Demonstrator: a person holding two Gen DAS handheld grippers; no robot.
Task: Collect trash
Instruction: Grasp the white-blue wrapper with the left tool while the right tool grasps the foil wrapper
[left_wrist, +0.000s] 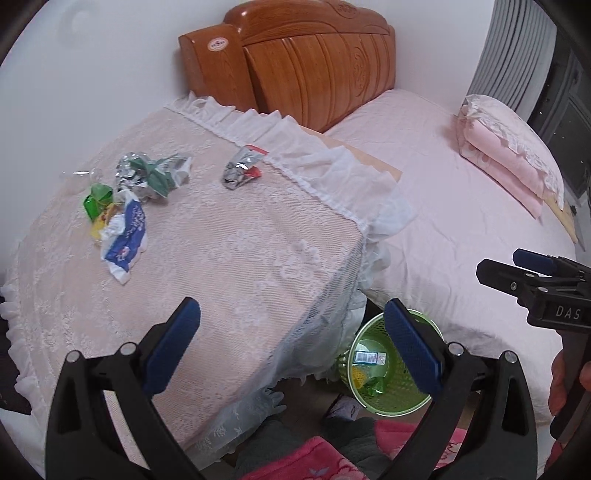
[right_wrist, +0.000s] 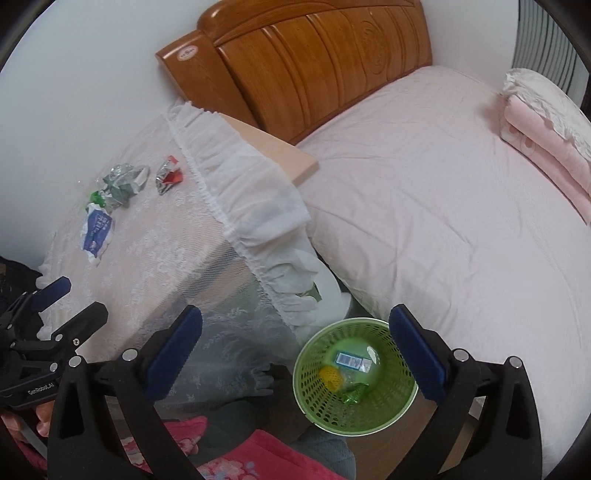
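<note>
Down on the floor, between the lace-covered table (left_wrist: 229, 258) and the bed (right_wrist: 443, 221), stands a green bin (right_wrist: 356, 373). Inside it lie a blue-and-white pack (right_wrist: 351, 360), a yellow scrap (right_wrist: 330, 376) and a green foil wrapper (right_wrist: 352, 393). The right gripper (right_wrist: 295, 354) hangs above the bin with its blue pads spread wide and nothing between them. The left gripper (left_wrist: 291, 339) is just as wide and empty, over the near right corner of the table. More trash still lies on the far left of the tabletop: a blue-and-white bag (left_wrist: 125, 240), a small green wrapper (left_wrist: 96, 201), a crumpled silver-and-green foil (left_wrist: 151, 177), and a little apart to the right, a silver-and-red wrapper (left_wrist: 242, 168). A wooden headboard (left_wrist: 314, 66) stands against the far wall, and a folded pink quilt (left_wrist: 509, 155) rests on the far right of the bed.
</note>
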